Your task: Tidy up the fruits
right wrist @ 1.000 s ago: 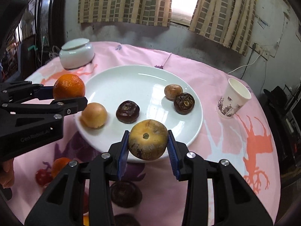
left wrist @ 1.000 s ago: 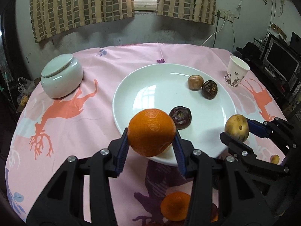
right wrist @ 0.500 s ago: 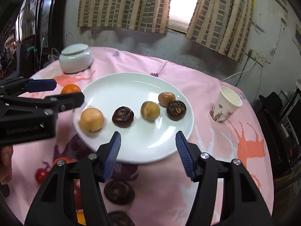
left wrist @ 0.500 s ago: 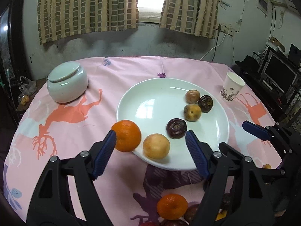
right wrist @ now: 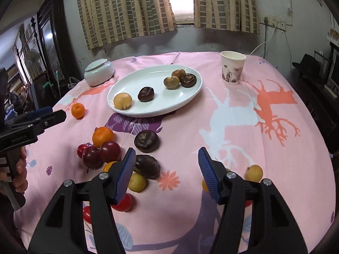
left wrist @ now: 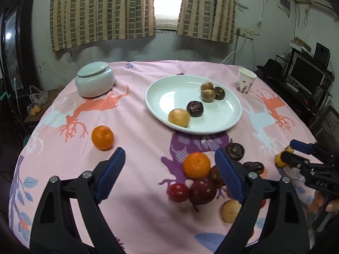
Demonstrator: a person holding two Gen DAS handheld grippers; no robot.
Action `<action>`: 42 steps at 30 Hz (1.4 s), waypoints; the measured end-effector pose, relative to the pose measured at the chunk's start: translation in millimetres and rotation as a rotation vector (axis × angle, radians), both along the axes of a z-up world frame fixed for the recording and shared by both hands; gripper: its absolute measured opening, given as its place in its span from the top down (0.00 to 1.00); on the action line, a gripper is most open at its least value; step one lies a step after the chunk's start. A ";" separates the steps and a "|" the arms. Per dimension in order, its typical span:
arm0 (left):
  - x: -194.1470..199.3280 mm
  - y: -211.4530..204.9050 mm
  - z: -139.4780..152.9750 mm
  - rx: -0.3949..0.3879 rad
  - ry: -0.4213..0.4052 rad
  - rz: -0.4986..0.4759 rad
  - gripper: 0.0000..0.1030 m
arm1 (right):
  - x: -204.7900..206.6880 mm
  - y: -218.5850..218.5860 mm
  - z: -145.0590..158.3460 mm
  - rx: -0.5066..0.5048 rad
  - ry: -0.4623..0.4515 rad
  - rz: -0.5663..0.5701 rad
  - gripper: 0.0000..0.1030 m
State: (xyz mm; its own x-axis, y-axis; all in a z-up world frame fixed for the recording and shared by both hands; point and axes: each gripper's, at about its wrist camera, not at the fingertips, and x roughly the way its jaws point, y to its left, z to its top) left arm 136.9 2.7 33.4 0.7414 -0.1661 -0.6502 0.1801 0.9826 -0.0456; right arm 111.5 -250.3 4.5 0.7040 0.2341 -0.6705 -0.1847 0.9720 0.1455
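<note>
Up close, the left gripper [left wrist: 169, 165] has its blue ribbed fingers spread wide apart, holding nothing, above the pink printed tablecloth [left wrist: 131, 110]. Just beyond its right finger lies a round orange mandarin [left wrist: 196, 165] touching a cluster of dark red plums [left wrist: 202, 190]. A second orange mandarin [left wrist: 102, 137] sits alone, farther to the left. The right gripper [right wrist: 165, 160] is likewise spread apart and holds nothing; a dark brown wrinkled fruit [right wrist: 147, 166] lies beside its left finger, and a small yellow fruit [right wrist: 253, 172] beside its right. White lettering on each black gripper body is too small to read with certainty. A hand grips the left tool's handle at the left edge of the right wrist view. Farther off, a white oval plate [right wrist: 186, 97] holds five fruits, tan and dark brown. Beyond stand a pale lidded ceramic jar [left wrist: 95, 82] on the left and a patterned paper cup [right wrist: 232, 67] on the right.
</note>
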 end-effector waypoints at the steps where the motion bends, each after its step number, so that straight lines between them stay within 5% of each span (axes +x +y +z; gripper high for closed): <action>1: 2.2 6.0 -1.0 0.007 0.003 0.017 0.15 | -0.7 -1.1 0.1 0.007 -0.004 0.000 0.40; 13: 61.8 80.0 -13.3 -0.064 0.087 0.138 0.15 | -3.1 -6.2 -3.2 0.060 -0.003 0.043 0.40; 23: 79.2 93.1 -46.0 -0.036 0.136 0.186 0.16 | -4.6 0.4 -6.4 0.081 0.023 0.063 0.40; 31: 106.7 97.5 -67.2 -0.027 0.167 0.199 0.34 | -7.7 3.9 -3.8 0.093 0.025 0.084 0.40; 36: 117.7 105.5 -80.4 -0.030 0.195 0.234 0.54 | -6.8 3.1 -4.6 0.095 0.030 0.086 0.40; 42: 115.8 106.6 -79.7 -0.028 0.188 0.222 0.56 | -7.1 3.6 -6.9 0.095 0.036 0.085 0.40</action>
State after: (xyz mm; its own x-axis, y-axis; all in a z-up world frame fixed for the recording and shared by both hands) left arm 252.7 109.3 -46.4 0.6285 -0.0335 -0.7771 -0.0531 0.9949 -0.0858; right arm 104.4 -246.7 -2.4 0.6545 0.3555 -0.6672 -0.2588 0.9346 0.2440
